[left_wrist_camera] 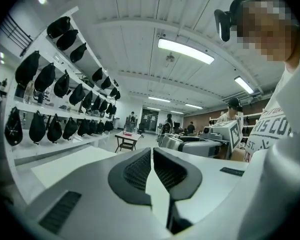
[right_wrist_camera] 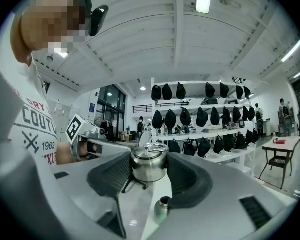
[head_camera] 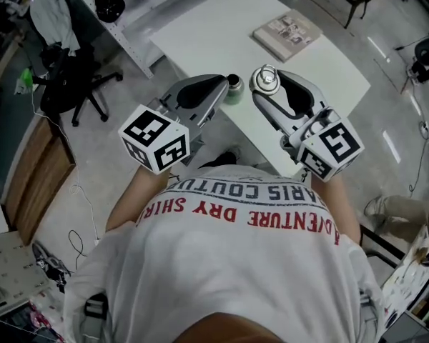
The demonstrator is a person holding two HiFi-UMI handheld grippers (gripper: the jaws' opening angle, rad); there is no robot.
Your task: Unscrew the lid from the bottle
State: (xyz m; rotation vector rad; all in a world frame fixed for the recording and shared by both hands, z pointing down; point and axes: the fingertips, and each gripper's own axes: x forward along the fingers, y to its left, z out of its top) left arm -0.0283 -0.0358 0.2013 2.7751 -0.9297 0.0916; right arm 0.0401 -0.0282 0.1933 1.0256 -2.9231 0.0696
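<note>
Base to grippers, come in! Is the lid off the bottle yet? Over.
Left gripper shut, empty. Right gripper shut on the lid, held clear. Bottle open, standing on the table. Nothing in the way.

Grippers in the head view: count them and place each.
2. The left gripper, shut and empty, at left near the green bottle; the right gripper grips the steel lid. None seems hidden.

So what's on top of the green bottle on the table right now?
Nothing: the bottle stands open on the white table. Its lid is clamped in the right gripper, clear of it. The bottle's inside cannot be seen.
</note>
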